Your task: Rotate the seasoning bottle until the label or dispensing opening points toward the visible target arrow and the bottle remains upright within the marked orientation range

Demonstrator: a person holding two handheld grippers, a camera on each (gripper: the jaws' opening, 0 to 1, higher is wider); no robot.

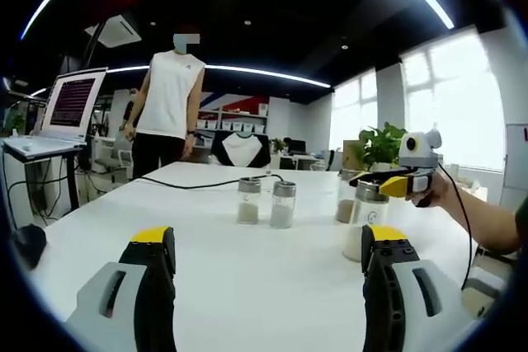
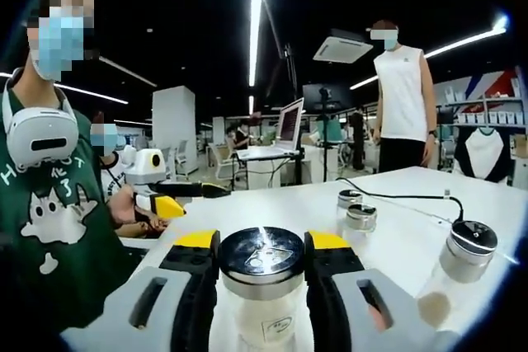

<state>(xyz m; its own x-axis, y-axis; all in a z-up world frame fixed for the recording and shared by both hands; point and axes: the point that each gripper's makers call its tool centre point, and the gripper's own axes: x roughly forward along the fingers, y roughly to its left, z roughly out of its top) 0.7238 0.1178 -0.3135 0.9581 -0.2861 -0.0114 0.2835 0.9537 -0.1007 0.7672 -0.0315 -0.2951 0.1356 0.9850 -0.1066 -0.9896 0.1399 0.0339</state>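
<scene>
A clear seasoning bottle (image 2: 262,302) with a shiny metal lid stands upright on the white table (image 2: 396,228). My right gripper (image 2: 262,245) is shut on it, one yellow-tipped jaw on each side of the lid. The left gripper view has the same bottle (image 1: 366,224) at the right, with the right gripper (image 1: 388,183) across its lid from the right. My left gripper (image 1: 269,234) is open over bare table with nothing between its jaws, well short of the bottles. It also appears as the left gripper (image 2: 186,197) beyond the table's left side.
Two more bottles (image 1: 264,201) stand side by side mid-table, and another bottle (image 1: 346,199) stands behind the held one. A black cable (image 1: 198,185) runs across the far table. A person (image 1: 169,109) stands at the far edge beside a laptop (image 1: 70,105) on a stand.
</scene>
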